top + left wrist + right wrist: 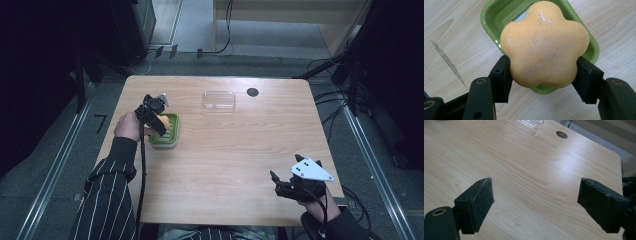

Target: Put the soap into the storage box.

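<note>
**Over the green dish: soap in the left fingers**

Between the left gripper's (543,75) two black fingers (501,78) sits an orange flower-shaped soap (545,45), clamped on its lower lobes from both sides, at about 8 and 4 o'clock on the bar as the left gripper view shows it. The pads press against the soap, so the opening is exactly the width of the bar. Its top face is dusted with pale specks. Directly beneath it lies a green soap dish (490,15), whose rim shows at 11 o'clock, at 3 o'clock and at 6 o'clock of the soap; whether the bar touches the dish floor cannot be told.

From the high view, the soap (164,123) and dish (165,141) lie at about 9 o'clock on the counter (225,150), with the left gripper (162,125) over them. A clear plastic lid (219,99) rests at 12 o'clock, apart from the dish, with a round dark hole (252,92) in the counter just beside it.

At 5 o'clock, near the counter's near edge, the right gripper (281,186) is well apart from the rest. Its fingers (477,203) stand wide open with bare wood between them, holding nothing.
</note>
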`<state>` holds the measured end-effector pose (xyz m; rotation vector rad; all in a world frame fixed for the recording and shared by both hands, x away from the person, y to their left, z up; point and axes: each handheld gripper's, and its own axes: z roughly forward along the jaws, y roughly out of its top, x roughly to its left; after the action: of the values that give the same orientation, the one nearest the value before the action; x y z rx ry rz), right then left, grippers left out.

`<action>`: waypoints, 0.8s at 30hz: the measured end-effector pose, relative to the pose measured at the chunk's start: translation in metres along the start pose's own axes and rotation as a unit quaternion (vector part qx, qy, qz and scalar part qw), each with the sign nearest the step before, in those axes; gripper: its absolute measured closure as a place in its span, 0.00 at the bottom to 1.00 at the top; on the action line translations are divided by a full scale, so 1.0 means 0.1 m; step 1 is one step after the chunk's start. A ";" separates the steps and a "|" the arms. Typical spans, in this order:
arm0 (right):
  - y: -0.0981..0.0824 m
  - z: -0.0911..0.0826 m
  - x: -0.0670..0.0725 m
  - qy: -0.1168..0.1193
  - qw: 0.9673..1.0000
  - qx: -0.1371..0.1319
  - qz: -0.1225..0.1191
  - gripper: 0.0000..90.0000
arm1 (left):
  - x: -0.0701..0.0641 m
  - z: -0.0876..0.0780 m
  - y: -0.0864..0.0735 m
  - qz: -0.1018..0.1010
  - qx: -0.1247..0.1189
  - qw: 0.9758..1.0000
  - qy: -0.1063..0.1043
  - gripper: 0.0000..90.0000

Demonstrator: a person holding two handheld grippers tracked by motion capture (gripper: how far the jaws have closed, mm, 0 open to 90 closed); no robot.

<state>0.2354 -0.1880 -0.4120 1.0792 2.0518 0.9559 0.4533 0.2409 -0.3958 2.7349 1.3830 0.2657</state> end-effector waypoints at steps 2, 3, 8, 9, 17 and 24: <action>0.00 0.00 0.00 0.000 1.000 0.000 -0.001 0.15 | -0.01 0.03 0.02 0.000 0.000 1.000 0.003 0.44; 0.00 0.00 0.00 0.000 1.000 0.000 -0.001 0.15 | -0.01 0.03 0.03 0.003 0.004 1.000 0.004 0.44; 0.00 0.00 0.00 0.000 1.000 0.000 0.000 0.15 | -0.02 0.08 0.05 0.002 0.008 1.000 0.006 0.44; 0.00 0.00 0.00 0.000 1.000 0.000 0.000 0.15 | -0.02 0.09 0.06 0.003 0.009 1.000 0.006 0.44; 0.00 0.00 0.00 0.000 1.000 0.000 0.000 0.15 | -0.05 0.17 0.08 0.009 0.011 1.000 0.015 0.44; 0.00 0.00 0.00 0.000 1.000 0.000 0.001 0.15 | -0.06 0.22 0.11 0.013 0.019 1.000 0.014 0.44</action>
<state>0.2353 -0.1883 -0.4120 1.0805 2.0511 0.9577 0.4622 0.2297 -0.4171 2.7929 1.3742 0.2832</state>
